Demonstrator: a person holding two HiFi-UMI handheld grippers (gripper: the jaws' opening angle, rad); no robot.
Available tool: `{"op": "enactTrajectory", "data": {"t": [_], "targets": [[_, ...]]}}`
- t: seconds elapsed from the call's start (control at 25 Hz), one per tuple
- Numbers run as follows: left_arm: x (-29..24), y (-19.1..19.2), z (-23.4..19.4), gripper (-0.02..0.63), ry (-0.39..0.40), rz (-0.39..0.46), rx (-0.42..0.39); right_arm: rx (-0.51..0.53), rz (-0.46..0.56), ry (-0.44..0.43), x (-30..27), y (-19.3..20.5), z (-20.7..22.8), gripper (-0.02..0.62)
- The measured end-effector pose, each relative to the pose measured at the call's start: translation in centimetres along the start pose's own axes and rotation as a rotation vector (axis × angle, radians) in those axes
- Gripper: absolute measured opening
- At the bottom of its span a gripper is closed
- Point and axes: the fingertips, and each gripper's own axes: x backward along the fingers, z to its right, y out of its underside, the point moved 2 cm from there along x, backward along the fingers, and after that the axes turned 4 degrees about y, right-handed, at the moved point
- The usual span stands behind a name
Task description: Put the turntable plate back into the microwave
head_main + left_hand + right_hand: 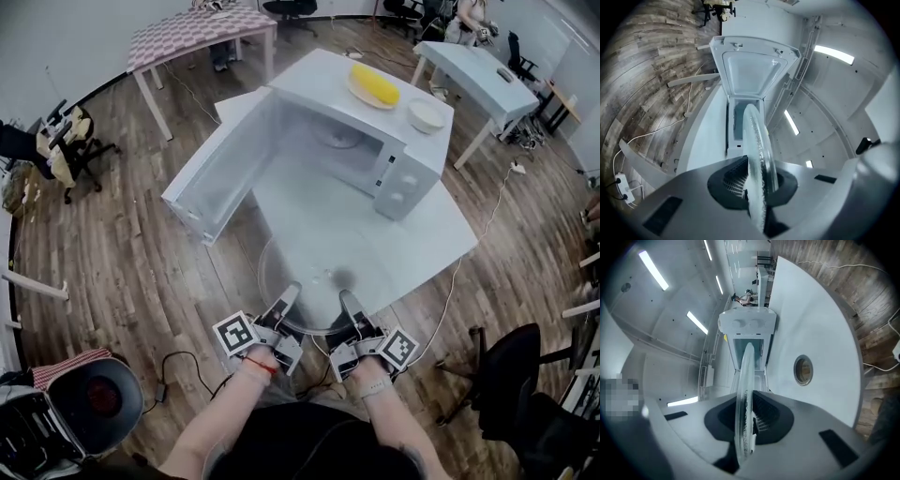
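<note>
I hold the clear glass turntable plate (319,272) by its near rim, low over the white table (422,239) in front of the microwave (375,141). My left gripper (287,302) is shut on the rim's left side, my right gripper (348,304) on its right side. The microwave door (225,169) hangs open to the left, and the cavity with its roller ring (337,139) is bare. In the left gripper view the plate (757,154) runs edge-on between the gripper's (757,190) pads. The right gripper view shows the plate (743,399) clamped in that gripper (745,425) likewise, pointing at the microwave (747,331).
A plate with a yellow item (375,84) and a white bowl (427,114) sit on top of the microwave. A black office chair (525,394) stands at my right, an appliance (94,398) on the floor at my left. Other tables (202,28) stand farther back.
</note>
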Motion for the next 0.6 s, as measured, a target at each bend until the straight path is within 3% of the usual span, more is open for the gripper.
{"op": "enactTrajectory", "data": {"t": [0.6], "targets": [[-4.5, -6.5, -2.2, 0.035, 0.002, -0.142, 0.051, 0.004, 0.171, 0.016, -6.3, -0.4, 1.0, 0.040]]}}
